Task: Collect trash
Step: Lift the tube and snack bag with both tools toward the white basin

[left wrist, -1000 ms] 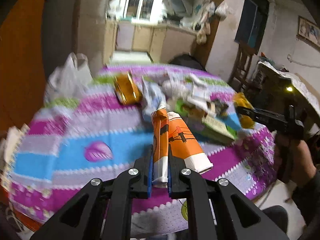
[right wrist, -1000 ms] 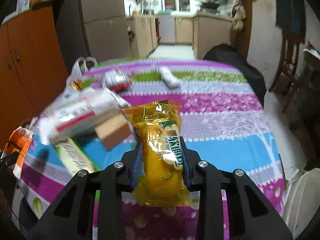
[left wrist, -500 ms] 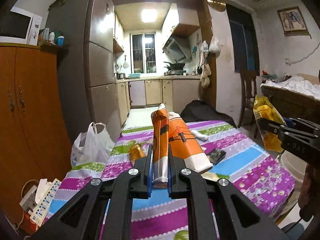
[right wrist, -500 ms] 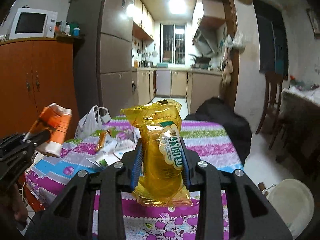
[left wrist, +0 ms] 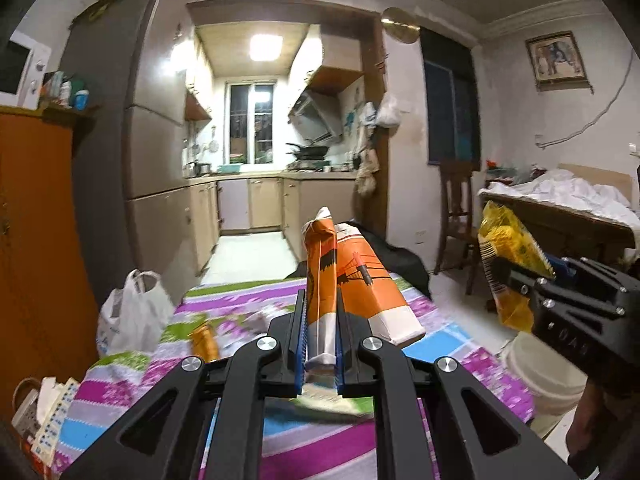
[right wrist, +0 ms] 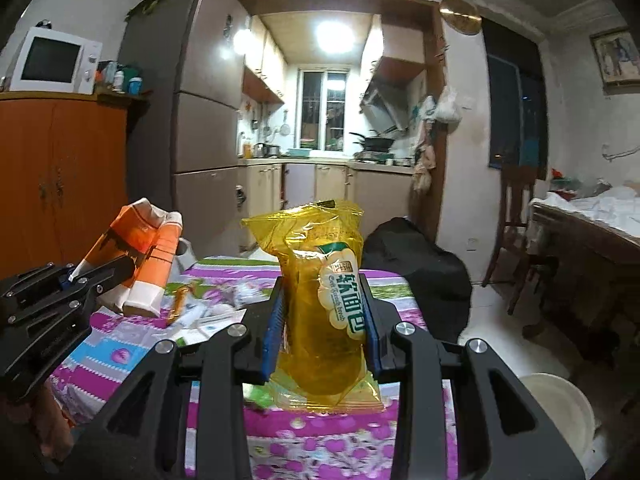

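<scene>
My left gripper is shut on an orange and white carton, held up above the table. The carton also shows at the left of the right wrist view. My right gripper is shut on a yellow bread wrapper, also held above the table. The wrapper shows at the right of the left wrist view. More trash lies on the striped cloth: an orange packet and white wrappers.
A white plastic bag sits at the table's left edge. A white bucket stands on the floor to the right; it also shows in the left wrist view. A chair, a black bag and a side table stand beyond.
Both grippers have risen and tilted up from the table with their items still held. The trash pile now lies lower in both views.
</scene>
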Available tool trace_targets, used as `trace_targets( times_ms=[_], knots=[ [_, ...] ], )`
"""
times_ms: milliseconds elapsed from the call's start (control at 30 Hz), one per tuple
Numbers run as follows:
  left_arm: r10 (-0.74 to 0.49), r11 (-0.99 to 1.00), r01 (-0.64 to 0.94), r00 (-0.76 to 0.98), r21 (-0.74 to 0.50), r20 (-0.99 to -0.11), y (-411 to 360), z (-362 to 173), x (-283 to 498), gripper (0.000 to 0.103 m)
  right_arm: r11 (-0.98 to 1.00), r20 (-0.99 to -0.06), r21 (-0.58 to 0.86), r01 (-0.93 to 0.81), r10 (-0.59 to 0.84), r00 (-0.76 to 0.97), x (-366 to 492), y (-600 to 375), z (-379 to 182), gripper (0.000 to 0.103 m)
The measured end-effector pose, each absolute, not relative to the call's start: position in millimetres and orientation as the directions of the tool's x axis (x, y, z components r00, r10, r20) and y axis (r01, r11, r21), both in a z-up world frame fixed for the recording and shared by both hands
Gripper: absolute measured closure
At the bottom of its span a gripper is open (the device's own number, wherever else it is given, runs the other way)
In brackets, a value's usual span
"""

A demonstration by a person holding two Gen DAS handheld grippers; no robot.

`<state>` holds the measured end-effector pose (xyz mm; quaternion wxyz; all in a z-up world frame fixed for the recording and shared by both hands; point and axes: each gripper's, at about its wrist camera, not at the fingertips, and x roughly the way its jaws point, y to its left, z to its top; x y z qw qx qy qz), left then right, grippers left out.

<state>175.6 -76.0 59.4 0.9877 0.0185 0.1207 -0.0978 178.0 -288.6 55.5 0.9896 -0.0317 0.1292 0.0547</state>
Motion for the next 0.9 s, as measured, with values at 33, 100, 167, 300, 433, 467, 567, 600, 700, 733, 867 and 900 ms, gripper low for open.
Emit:
trace_targets(
  times_ms=[33,100,167,300,433,467,567,600,700,733,867,900],
  knots=[
    [-0.206,0.977,0.215,0.949,0.013,-0.239,-86,62,177,0.091,0.993,-0.258,-0.049,-0.106,0.090,0.962,177,-293,56,0.071],
    [-0.228,0.971,0.238,0.944,0.016,-0.239,-102,67,179,0.091,0.996,-0.256,-0.053,-0.076,0.061,0.965,175,-307,59,0.071],
    [-0.251,0.964,0.263,0.938,0.022,-0.239,-119,69,181,0.091,0.997,-0.255,-0.055,-0.049,0.034,0.966,172,-320,61,0.071],
    [-0.304,0.947,0.319,0.920,0.024,-0.246,-157,73,184,0.091,0.998,-0.260,-0.064,0.021,-0.037,0.965,167,-354,65,0.071],
    [-0.370,0.922,0.387,0.893,0.021,-0.256,-200,77,194,0.091,0.994,-0.279,-0.057,0.088,-0.101,0.955,161,-389,63,0.071],
    [-0.391,0.912,0.410,0.883,0.022,-0.261,-214,78,196,0.091,0.993,-0.285,-0.056,0.107,-0.118,0.951,159,-399,62,0.071],
    [-0.455,0.879,0.476,0.844,0.005,-0.285,-254,78,205,0.091,0.985,-0.308,-0.055,0.164,-0.173,0.936,153,-427,60,0.071],
    [-0.469,0.871,0.491,0.833,0.003,-0.293,-266,77,206,0.091,0.981,-0.319,-0.057,0.186,-0.195,0.927,152,-438,58,0.071],
    [-0.522,0.835,0.551,0.787,-0.007,-0.330,-310,70,212,0.091,0.970,-0.346,-0.051,0.239,-0.242,0.906,150,-465,53,0.071],
    [-0.529,0.828,0.561,0.778,-0.007,-0.339,-322,69,213,0.091,0.967,-0.353,-0.049,0.252,-0.252,0.901,150,-472,50,0.071],
    [-0.576,0.782,0.622,0.715,-0.015,-0.396,-376,55,226,0.091,0.953,-0.400,-0.027,0.301,-0.286,0.870,151,-504,37,0.071],
    [-0.585,0.772,0.635,0.699,-0.019,-0.411,-386,50,229,0.091,0.949,-0.420,-0.028,0.313,-0.295,0.858,153,-513,32,0.071]
  ],
)
